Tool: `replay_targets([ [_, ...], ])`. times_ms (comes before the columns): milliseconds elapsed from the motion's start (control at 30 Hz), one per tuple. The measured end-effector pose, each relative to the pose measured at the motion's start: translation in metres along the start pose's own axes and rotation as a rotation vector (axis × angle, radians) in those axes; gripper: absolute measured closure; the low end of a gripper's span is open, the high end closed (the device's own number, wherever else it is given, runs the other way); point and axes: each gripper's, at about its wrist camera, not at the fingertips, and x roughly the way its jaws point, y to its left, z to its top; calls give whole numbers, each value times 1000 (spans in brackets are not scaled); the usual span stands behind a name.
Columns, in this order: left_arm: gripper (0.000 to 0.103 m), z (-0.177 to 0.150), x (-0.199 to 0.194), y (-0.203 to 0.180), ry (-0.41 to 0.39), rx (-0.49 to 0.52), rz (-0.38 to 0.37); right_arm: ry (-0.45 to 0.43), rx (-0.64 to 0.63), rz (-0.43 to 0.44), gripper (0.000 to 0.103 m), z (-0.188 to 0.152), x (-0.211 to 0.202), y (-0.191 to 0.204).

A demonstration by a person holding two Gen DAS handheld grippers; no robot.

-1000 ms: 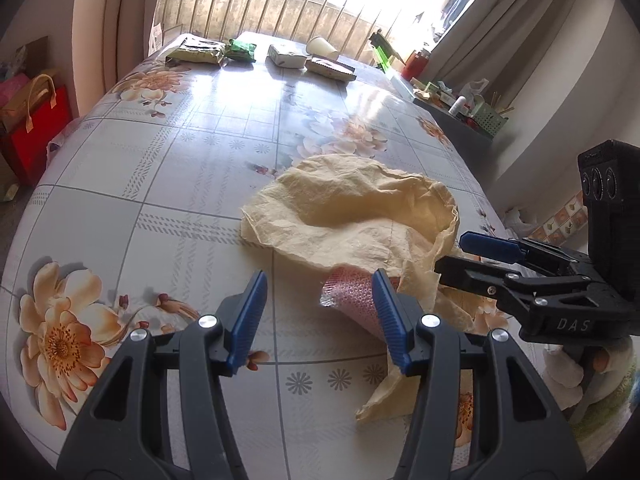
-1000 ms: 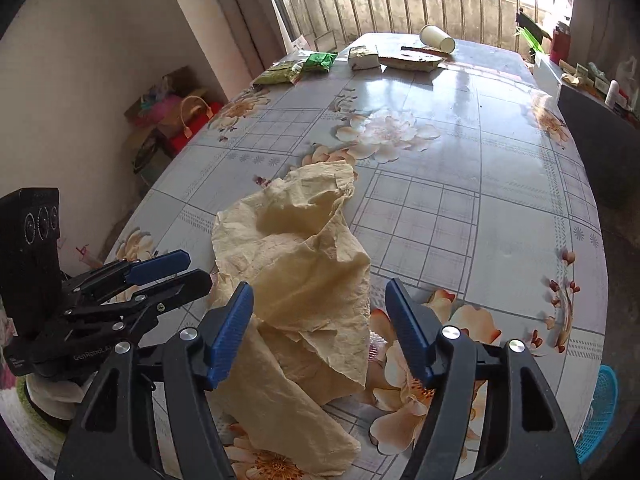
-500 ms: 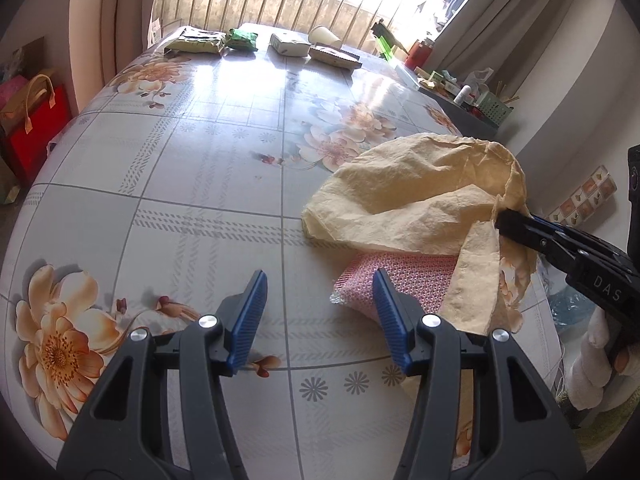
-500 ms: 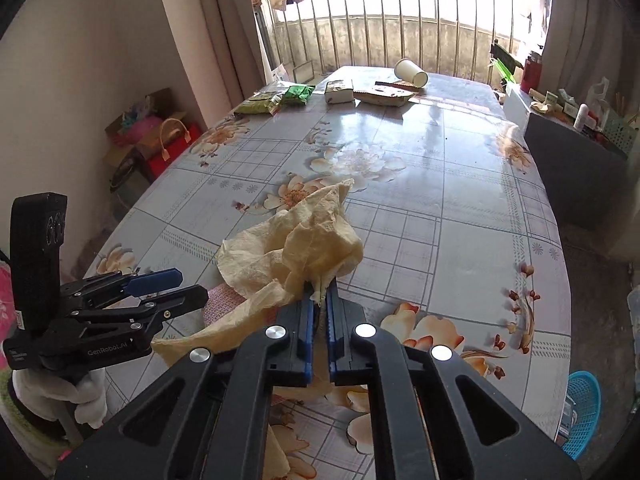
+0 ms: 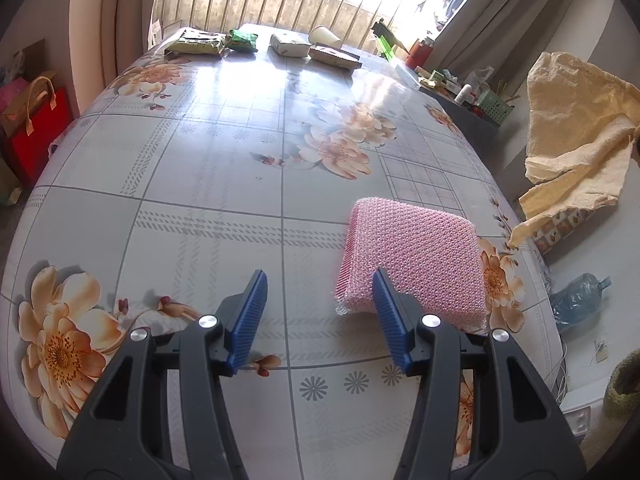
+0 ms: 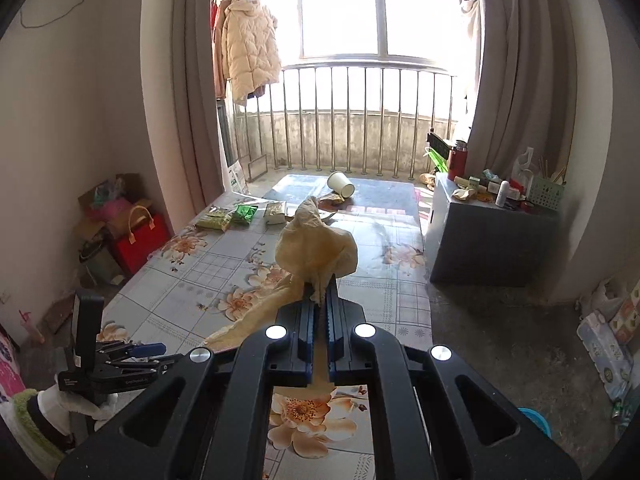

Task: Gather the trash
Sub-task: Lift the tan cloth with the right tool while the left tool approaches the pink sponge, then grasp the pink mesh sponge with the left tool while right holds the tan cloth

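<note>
Sponge corner behind left gripper

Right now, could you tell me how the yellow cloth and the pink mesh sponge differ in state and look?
The yellow cloth is lifted off the table, pinched in the shut right gripper; the pink mesh sponge lies on the table, ungripped, beside the open left gripper. The cloth is crumpled and limp; the sponge is a neat rectangular pad. Both look soft.
</note>
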Motion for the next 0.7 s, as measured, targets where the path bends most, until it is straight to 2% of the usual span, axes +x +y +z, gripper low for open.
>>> replay_targets([
  [133,52,0,-1,3,0,-9,-1,91,-55,-15,98,-30,1,8],
  [233,52,-1,-3,4,-1,-11,1,197,-62,32,98,-60,7,14],
  [333,52,-1,-2,5,5,-13,1,313,-42,99,98,-85,20,17],
  [500,52,0,-2,4,4,-10,1,471,61,137,96,-103,54,7],
  [567,52,0,-3,3,3,-9,3,492,93,133,91,-103,66,2],
  [633,52,1,-2,4,4,-13,1,504,123,142,71,-101,79,-1],
  [700,52,1,-3,4,3,-16,1,512,138,157,65,-100,91,-1],
])
